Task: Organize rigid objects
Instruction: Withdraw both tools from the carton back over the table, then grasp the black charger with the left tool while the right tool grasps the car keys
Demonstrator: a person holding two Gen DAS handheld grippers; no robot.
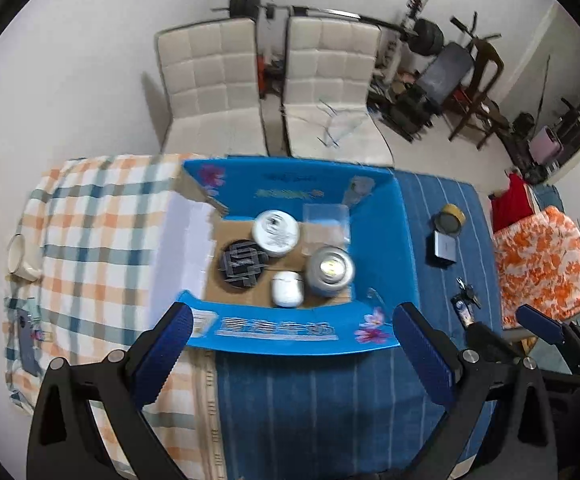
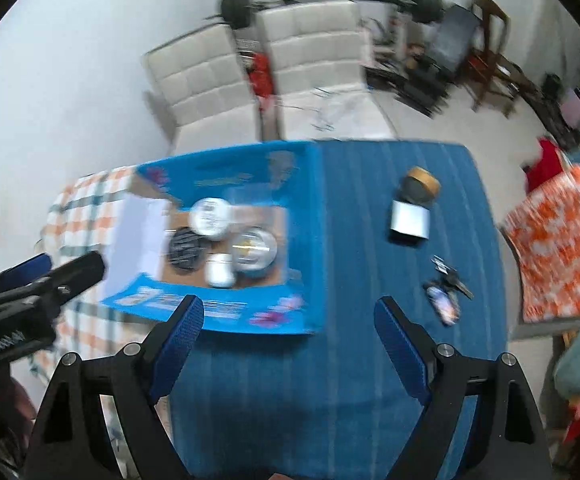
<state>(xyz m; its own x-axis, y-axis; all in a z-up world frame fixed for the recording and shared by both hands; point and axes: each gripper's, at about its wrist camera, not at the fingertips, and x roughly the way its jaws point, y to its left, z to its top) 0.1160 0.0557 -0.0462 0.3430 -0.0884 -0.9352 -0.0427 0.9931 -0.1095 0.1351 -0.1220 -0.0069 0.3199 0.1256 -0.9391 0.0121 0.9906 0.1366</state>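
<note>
Left wrist view: left tongs (image 1: 292, 330) spread wide, empty, over the near flap of a blue cardboard box (image 1: 382, 216). Ahead of them, inside: white jar (image 1: 275, 232), black patterned disc (image 1: 241, 266), white earbud case (image 1: 287, 288), silver tin (image 1: 330, 270). Right tongs (image 2: 290, 320) likewise agape; ahead and right, on the worktop (image 2: 350, 220): tape roll (image 2: 422, 188), grey box (image 2: 410, 222), keys (image 2: 448, 292) (blurred).

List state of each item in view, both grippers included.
left gripper: open, empty
right gripper: open, empty
blue box: flaps open, holding items
white jar: in box, lid on
silver tin: in box, upright
white case: in box, closed
tape roll: on blue cloth, outside box
keys: on cloth, outside box
</note>
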